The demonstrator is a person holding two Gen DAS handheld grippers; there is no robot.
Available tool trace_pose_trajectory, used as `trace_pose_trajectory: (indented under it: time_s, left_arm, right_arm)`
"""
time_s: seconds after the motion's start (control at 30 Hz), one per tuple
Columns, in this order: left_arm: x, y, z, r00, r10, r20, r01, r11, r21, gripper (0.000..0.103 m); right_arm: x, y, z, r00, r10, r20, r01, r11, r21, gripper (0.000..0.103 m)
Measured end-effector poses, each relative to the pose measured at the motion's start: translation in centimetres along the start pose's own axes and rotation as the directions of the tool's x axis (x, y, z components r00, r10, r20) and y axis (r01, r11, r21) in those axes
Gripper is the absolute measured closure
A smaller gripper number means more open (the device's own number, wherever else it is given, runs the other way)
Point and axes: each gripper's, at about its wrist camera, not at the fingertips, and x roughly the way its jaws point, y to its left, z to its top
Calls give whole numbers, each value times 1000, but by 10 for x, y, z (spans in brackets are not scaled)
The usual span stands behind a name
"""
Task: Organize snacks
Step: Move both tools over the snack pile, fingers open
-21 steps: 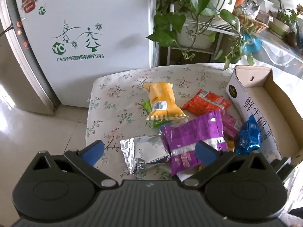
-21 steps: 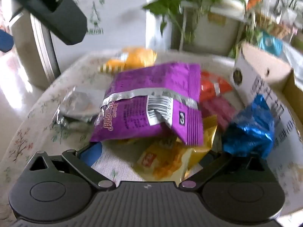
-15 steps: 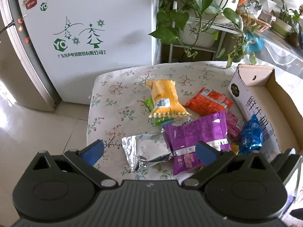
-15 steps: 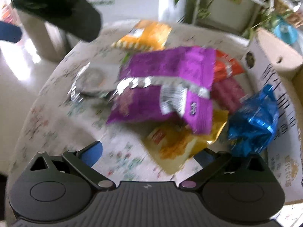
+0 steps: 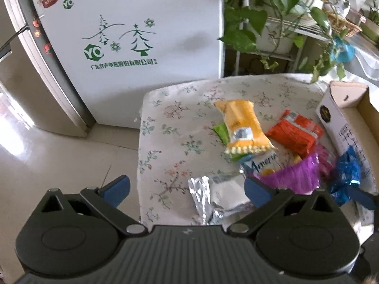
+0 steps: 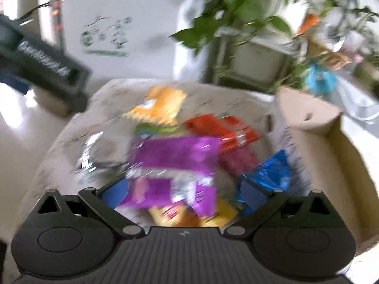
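Observation:
Several snack packets lie on a floral-clothed table [image 5: 170, 127]: an orange-yellow packet [image 5: 241, 127], a red one [image 5: 296, 135], a purple one [image 5: 291, 177], a silver one [image 5: 218, 198] and a blue one [image 5: 345, 175]. My left gripper [image 5: 187, 189] is open and empty, high above the table's near-left edge. My right gripper [image 6: 184, 191] is open, its fingers astride the purple packet [image 6: 175, 165]; the view is blurred. A yellow packet [image 6: 189, 213] lies beneath it.
An open cardboard box [image 5: 348, 118] stands at the table's right side; it also shows in the right wrist view [image 6: 331, 156]. A white fridge [image 5: 132, 30] stands behind the table. Potted plants on a rack [image 5: 272, 23] stand at the back right. Tiled floor lies to the left.
My left gripper has pulled back and left, so the table sits further right. My right gripper has moved fast over the pile; the purple packet now lies between its fingers.

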Motion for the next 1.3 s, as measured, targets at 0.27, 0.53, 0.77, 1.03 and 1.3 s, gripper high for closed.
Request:
trace_pose_trajectory:
  time_s: [0.27,0.53,0.77,1.03,1.3]
  left_arm:
    - [0,1,1,996,-93,6,93,990,-102,1]
    - [6,-7,-3,993,-110,-32,106,989,-107,1]
    - [7,2,-4,995,-97,-27,93,986,-138,1]
    - [8,7,-4,996,-89,-24,83,981,-176,1]
    - [14,-2,-7,996,-83,-42,77,989,-128,1]
  right_arm:
    - [17,-21,11,994,-108,-12,109,986,125,0]
    - [42,-19,14,994,-97,-53,105,979,175,0]
    - [34,7,20,999,-18,-30,21,995,100,0]
    - [28,-7,26,979,-205,-7,204,967,156,0]
    - [55,-20,23,973,-185,-141,214,949,230,0]
